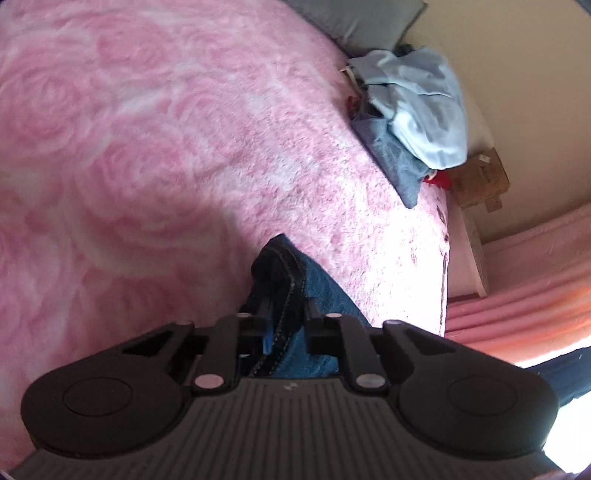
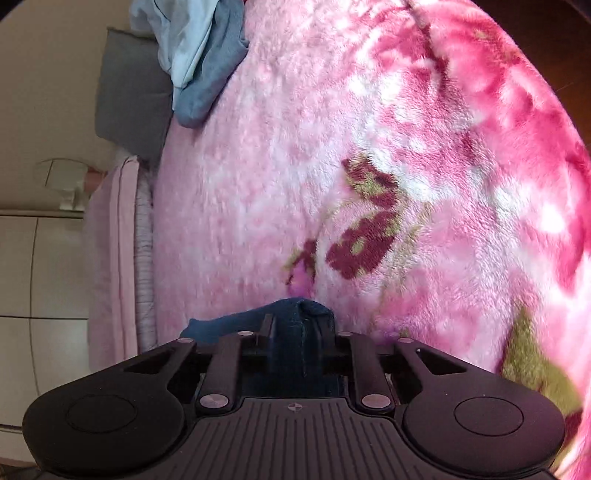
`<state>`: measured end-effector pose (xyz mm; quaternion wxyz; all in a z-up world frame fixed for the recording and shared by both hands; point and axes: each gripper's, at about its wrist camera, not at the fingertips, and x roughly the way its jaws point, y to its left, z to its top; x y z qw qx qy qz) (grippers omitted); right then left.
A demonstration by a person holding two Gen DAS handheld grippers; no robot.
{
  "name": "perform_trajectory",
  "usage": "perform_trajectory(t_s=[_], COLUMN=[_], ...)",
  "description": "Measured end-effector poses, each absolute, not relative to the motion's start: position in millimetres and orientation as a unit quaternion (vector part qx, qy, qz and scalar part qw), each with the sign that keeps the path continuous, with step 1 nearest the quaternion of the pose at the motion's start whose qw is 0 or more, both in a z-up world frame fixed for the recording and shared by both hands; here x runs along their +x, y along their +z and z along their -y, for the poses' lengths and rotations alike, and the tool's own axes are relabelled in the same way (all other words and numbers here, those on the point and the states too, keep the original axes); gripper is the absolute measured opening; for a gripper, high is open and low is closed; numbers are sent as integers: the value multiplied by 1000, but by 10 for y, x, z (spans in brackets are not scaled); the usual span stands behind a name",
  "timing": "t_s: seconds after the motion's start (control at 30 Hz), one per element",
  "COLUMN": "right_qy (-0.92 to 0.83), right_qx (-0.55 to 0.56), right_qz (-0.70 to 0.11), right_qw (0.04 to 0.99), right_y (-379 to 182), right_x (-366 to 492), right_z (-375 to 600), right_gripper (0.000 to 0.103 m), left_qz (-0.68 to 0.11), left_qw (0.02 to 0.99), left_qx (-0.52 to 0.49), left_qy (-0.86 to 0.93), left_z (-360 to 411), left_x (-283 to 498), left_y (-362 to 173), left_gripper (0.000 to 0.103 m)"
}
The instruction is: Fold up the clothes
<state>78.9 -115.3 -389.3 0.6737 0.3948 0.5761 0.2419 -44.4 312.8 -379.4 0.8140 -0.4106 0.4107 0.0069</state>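
A home bedroom: a bed under a pink rose blanket, grey pillow, pink curtains.

We hold the left claw tilted downward, its two black fingers drawn nearly together and pinching a fold of blue denim between them. Our right claw points down at a similar slant, its jaws likewise nearly closed and clamped on denim. Neither hand shows in either view.

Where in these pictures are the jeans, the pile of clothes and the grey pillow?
jeans [image 1: 317, 295]: left wrist view, blue leg beside the seam.
pile of clothes [image 1: 424, 110]: left wrist view, pale blue garment on top.
grey pillow [image 2: 129, 92]: right wrist view, its face.
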Motion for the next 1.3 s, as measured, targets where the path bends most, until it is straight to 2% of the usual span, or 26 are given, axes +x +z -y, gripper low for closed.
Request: perform_trajectory(t_s=[0.2,0.3,0.37,0.43,0.53,0.57,0.6,0.67,0.83,0.93,1.1,1.17,1.3], right_qy=[246,244,245,244,229,228,229,220,181,160,154,162,165], right_qx=[371,360,361,374,396,397,397,408,446,459,448,428,337], right_qz=[-562,-574,-581,-588,-596,-597,-597,-602,-605,-605,-620,-629,-625], right_qw=[697,694,687,675,660,659,659,650,634,631,625,628,685], right_y=[-3989,-3933,-3892,-3878,-3915,-3921,-3922,-3947,-4002,-4037,-4039,-3984,-3618], right_x=[818,858,881,909,964,974,978,996,956,935,1000,1046,1105], right_z=[1034,1008,1015,1039,1064,1065,1061,1107,1183,1200,1161,1128,1048], right_gripper=[8,9,12,21,22,22,22,14,10,9,9,9,15], left_qz=[-373,-384,-392,-393,-384,-380,-375,-374,-390,-402,-414,-420,-407], left_qw=[864,840,806,782,768,770,771,790,837,852,852,860,884], left_qx=[-339,-384,-444,-484,-512,-513,-514,-486,-382,-336,-320,-287,-214], left_qy=[8,4,8,15,20,18,16,17,8,12,30,45,85], left_z=[-2981,-3064,-3202,-3292,-3316,-3300,-3285,-3243,-3123,-3042,-2965,-2888,-2753], left_x=[-515,-494,-474,-440,-362,-347,-332,-320,-206,-153,-139,-139,-330], left_y=[-3716,-3778,-3856,-3918,-4009,-4019,-4030,-3973,-3830,-3854,-3917,-3782,-3376], left_gripper=[7,9,20,29,26,14,13,8,8,8,11,18,16])
